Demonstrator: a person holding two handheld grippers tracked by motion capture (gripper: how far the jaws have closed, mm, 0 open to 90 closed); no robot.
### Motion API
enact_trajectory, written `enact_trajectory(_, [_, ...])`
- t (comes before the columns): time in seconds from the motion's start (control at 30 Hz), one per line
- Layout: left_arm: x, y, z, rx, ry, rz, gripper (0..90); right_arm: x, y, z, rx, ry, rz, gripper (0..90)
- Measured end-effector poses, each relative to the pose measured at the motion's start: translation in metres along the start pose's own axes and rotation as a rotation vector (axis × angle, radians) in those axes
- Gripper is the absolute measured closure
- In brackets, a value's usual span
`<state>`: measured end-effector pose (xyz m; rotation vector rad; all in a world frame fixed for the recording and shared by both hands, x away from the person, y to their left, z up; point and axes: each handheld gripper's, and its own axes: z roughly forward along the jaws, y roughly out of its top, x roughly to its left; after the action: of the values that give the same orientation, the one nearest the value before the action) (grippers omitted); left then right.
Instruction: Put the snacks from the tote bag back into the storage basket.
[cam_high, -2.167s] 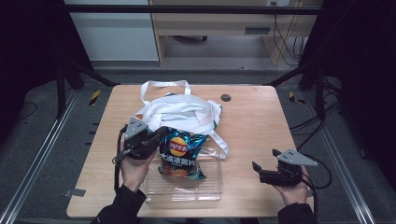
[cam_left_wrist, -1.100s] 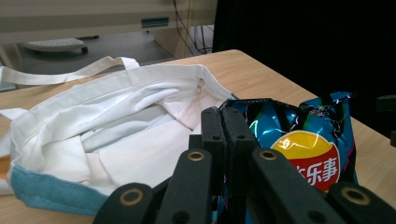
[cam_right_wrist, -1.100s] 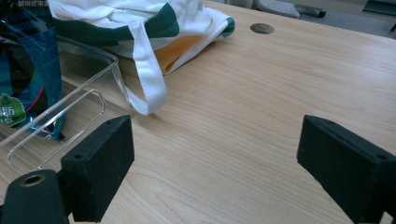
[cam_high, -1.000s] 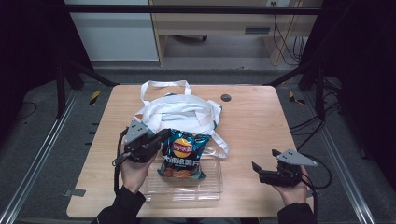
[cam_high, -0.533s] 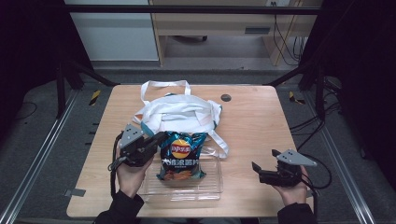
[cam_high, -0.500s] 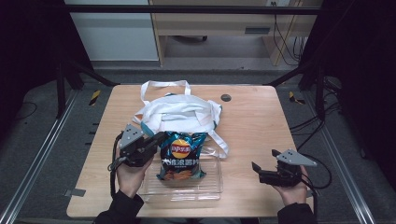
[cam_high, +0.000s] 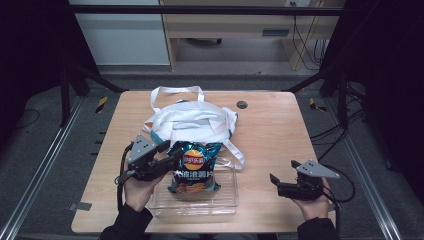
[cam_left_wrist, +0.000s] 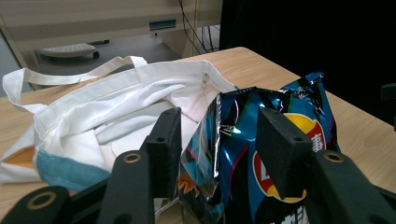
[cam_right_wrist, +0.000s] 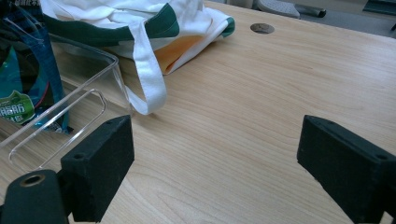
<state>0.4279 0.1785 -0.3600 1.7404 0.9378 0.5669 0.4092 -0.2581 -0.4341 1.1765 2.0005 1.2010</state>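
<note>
Left hand-held gripper (cam_high: 169, 161) is spread around the chip bag's (cam_high: 194, 166) edge (not yet pinched); the bag is judged unpacked, the right hand-held gripper (cam_high: 278, 184) held spread over the surface (cam_high: 280, 130).

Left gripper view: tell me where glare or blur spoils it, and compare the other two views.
Left gripper view: the chip bag foil throws bright streaks near its upper edge, and the near black jaws look soft. Right gripper view: even light on the table, faint reflections on the clear tray. High view: table lit, surroundings nearly black.
</note>
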Motion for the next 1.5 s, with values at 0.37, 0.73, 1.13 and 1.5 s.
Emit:
enact_trajectory(0.37, [0.012, -0.014, -0.026, 0.004, -0.029, 0.023, 43.3, 0.0, 0.0, 0.0, 0.001, -0.002, 0.006, 11.1])
enact_trajectory(0.73, [0.025, -0.042, -0.036, 0.021, -0.016, 0.067, 40.0, -0.001, -0.002, -0.002, -0.001, -0.004, 0.011, 10.9])
enact_trajectory(1.13, [0.058, -0.075, -0.047, 0.042, 0.078, 0.023, 38.2, -0.001, -0.004, -0.002, 0.003, -0.007, 0.011, 10.2])
enact_trajectory(1.5, [0.081, -0.1, -0.054, 0.079, 0.162, -0.021, 37.2, -0.001, -0.006, 0.0, 0.013, -0.008, 0.005, 9.5])
